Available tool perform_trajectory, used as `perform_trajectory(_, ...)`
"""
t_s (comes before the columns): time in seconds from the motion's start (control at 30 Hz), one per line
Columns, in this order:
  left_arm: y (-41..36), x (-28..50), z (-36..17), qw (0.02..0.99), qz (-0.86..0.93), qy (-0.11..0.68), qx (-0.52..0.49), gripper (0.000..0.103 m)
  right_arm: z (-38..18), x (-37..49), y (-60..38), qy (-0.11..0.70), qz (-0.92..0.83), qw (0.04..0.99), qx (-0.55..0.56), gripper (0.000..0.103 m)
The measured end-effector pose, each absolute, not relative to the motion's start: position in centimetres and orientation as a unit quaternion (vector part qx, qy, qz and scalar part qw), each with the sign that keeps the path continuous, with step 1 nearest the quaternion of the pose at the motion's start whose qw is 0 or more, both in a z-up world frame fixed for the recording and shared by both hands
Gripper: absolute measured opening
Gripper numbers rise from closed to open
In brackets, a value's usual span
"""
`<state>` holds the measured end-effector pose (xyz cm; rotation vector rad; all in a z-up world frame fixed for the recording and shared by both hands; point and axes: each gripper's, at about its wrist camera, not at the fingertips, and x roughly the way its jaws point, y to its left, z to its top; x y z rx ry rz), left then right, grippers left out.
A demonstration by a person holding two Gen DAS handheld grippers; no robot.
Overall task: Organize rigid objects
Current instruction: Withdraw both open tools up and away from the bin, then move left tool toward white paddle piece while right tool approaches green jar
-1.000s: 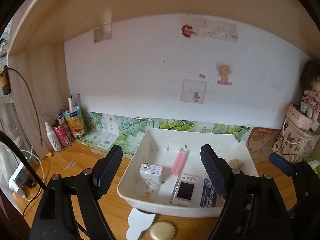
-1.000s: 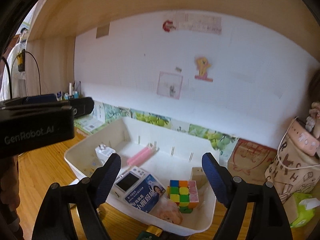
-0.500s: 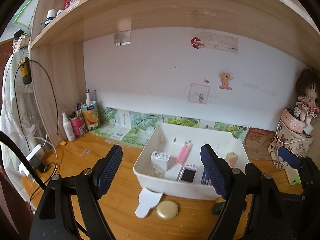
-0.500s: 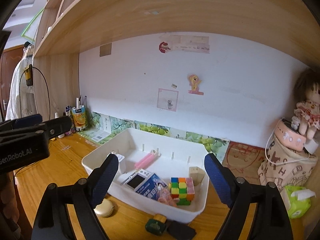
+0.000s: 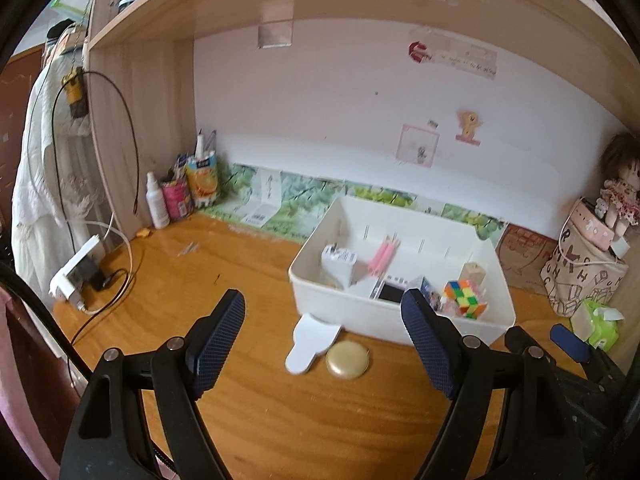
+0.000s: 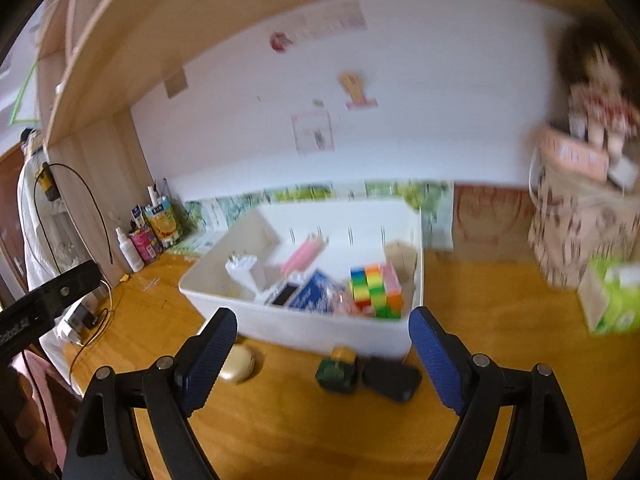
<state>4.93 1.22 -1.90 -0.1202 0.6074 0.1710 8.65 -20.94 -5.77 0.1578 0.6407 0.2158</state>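
2 grippers apart, empty: left gripper [image 5: 324, 334] | right gripper [image 6: 322, 346] | bin [image 5: 400, 326] w/ cube [image 5: 466, 298]

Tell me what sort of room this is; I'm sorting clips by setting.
Probably a bedroom or dorm study desk: a wooden desk under a shelf, a doll on a bag, stickers on the wall.

- Left tongs [image 5: 324, 334] gape wide above the desk [image 5: 248, 400], gripping nothing.
- White bin [image 5: 400, 322] holds a cube [image 5: 466, 299], pink sticks [image 5: 383, 258], a charger [image 5: 338, 264].
- Gold disc [image 5: 347, 360] and white paddle [image 5: 310, 340] lie just before it.
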Motion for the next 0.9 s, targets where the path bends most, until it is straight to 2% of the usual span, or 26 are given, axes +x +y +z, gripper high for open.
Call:
perform_trajectory(0.53, 3.9, 7.3, -7.9, 0.886, 0.104, 0.447, -0.071, 0.083, -11.1, 11.6, -23.3, 0.428, 0.034, 0.886, 0.175, 0.088)
perform_trajectory(0.9, 5.7, 11.6, -10.5, 0.851, 0.037, 0.522, -0.051, 0.083, -14.5, 13.9, -21.7, 0.490, -0.030, 0.845, 0.212, 0.088)
